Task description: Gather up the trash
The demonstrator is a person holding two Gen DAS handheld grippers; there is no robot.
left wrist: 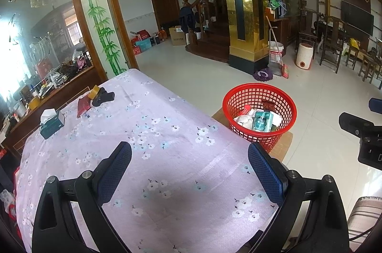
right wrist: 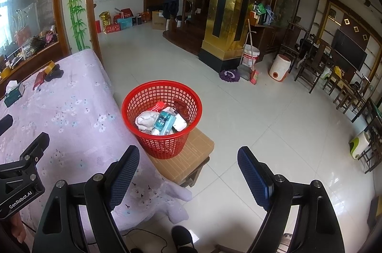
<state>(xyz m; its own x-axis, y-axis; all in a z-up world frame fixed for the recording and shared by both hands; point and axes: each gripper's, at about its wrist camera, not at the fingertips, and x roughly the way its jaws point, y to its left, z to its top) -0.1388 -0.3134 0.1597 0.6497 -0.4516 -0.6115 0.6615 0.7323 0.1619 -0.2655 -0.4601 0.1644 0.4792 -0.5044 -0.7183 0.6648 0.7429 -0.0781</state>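
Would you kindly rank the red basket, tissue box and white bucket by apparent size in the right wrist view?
1. red basket, clearly largest
2. tissue box and white bucket look alike; the bucket stands farther off, so unranked.

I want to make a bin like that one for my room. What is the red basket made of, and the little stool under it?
The red basket looks like moulded plastic: shiny, one bright colour, walls a grid of small holes. The stool beneath seems wooden, with dark legs; its tan top looks like woven or slatted bamboo, though that is hard to tell from here.
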